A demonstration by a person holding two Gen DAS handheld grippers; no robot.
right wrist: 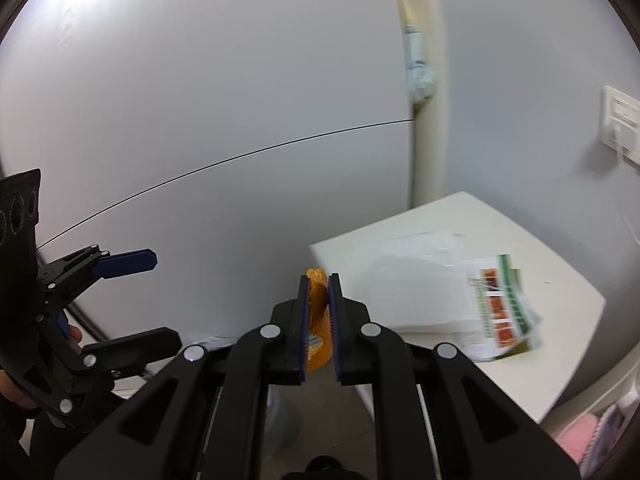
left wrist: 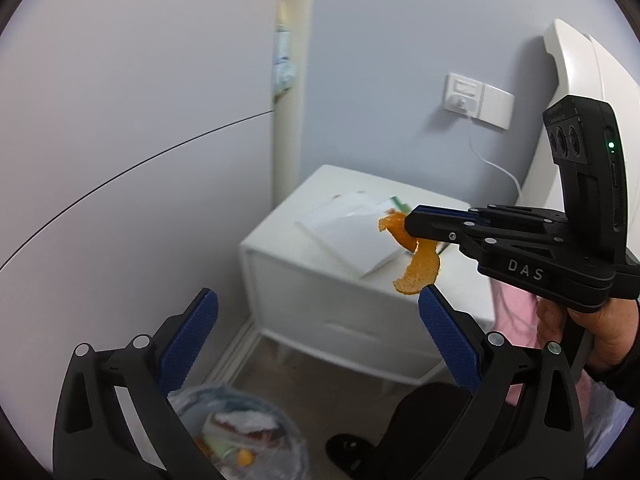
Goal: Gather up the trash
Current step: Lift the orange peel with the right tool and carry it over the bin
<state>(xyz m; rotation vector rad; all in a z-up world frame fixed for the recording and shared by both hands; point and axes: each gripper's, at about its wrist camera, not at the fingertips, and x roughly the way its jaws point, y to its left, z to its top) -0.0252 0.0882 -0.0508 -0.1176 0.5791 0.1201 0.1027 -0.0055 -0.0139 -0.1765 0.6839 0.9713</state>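
Between the right gripper [right wrist: 319, 280] pads, orange peel [right wrist: 318, 300] half-hidden.

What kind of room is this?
Probably a bedroom corner. A white nightstand stands against the wall beside what looks like a headboard, with a wall socket above it and a trash bag on the floor.

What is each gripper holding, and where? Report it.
Right gripper: orange peel, pinched at its upper end between the fingers. Left gripper: open, nothing held.
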